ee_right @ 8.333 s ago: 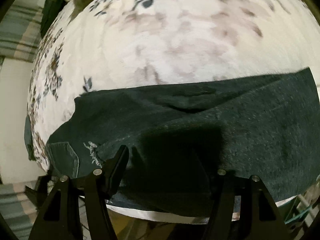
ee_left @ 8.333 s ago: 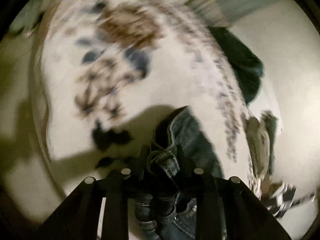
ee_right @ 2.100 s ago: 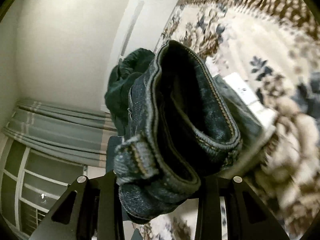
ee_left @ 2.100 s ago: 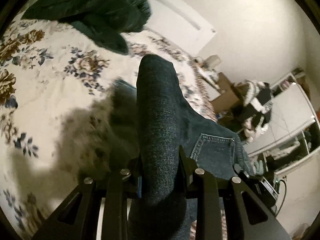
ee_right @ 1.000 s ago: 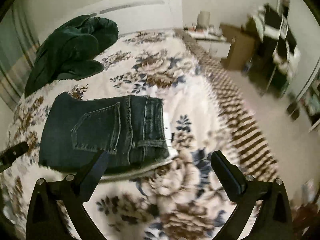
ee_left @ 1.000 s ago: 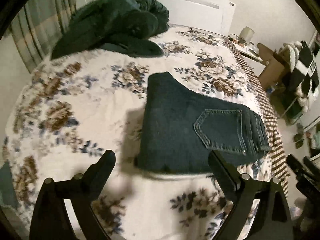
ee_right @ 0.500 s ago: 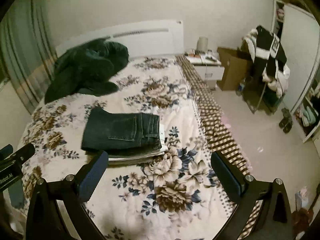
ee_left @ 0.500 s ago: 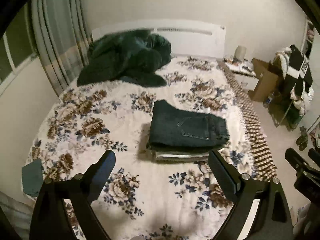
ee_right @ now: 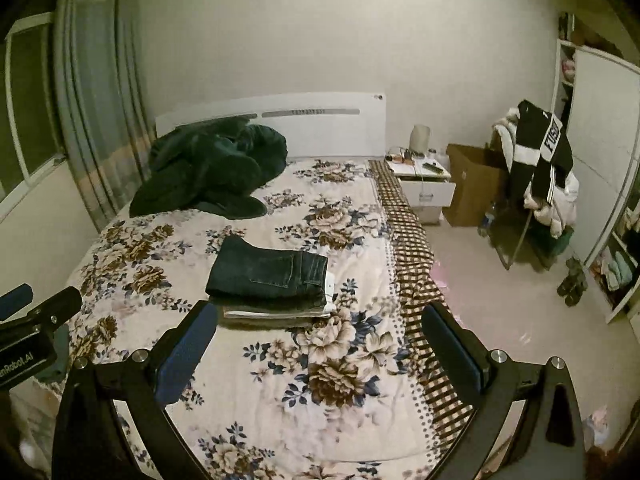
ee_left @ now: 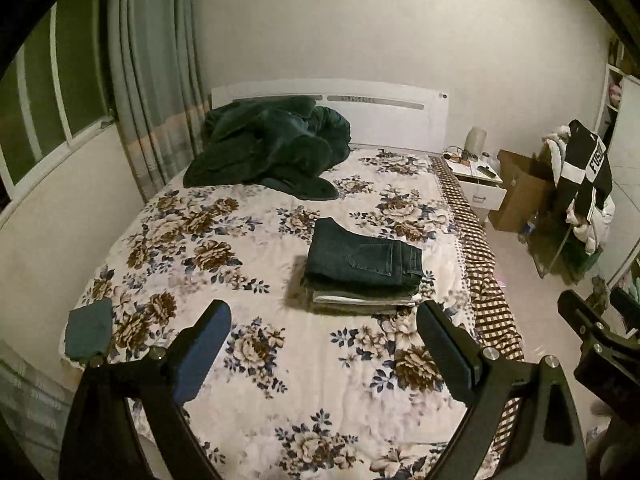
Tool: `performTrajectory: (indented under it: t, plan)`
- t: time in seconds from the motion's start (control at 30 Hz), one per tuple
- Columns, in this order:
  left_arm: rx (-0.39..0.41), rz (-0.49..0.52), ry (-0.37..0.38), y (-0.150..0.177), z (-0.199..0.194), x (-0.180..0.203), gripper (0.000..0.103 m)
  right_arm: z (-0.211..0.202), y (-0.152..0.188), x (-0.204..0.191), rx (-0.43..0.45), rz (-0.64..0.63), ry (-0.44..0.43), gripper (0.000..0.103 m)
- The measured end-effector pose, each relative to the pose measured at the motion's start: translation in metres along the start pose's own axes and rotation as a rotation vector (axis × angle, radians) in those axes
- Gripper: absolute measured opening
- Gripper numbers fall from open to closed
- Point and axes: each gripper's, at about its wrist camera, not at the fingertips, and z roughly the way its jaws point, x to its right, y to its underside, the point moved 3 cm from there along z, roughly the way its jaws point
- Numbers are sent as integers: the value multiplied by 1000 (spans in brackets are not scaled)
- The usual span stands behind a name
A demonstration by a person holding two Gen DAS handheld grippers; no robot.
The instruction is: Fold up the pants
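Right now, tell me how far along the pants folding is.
Done: the jeans lie folded on top of a small stack of folded clothes on the bed. In hand: nothing; the left gripper and right gripper are both open, empty and well back from the stack. Left: no unfolded pants are visible, only a dark green blanket heaped by the headboard.

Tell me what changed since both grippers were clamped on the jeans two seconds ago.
Both let go: the folded jeans now top the stack of folded clothes, and the left gripper and right gripper have opened and backed away. The dark green blanket stayed by the headboard.
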Motion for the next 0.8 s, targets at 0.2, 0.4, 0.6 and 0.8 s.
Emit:
performTrajectory:
  t: [0.2, 0.4, 0.6, 0.8]
  plan:
    - [7, 7, 2, 10, -19, -2, 100, -35, 7, -8, 14, -18, 3, 103]
    - [25, 17, -13, 14, -31, -10, 100, -45, 8, -11, 13, -7, -3, 103]
    - [33, 19, -20, 16, -37, -11, 100, -54, 8, -16, 20, -7, -10, 103]
    - [43, 28, -17, 15, -45, -13, 100, -60, 9, -16, 15, -5, -18, 103]
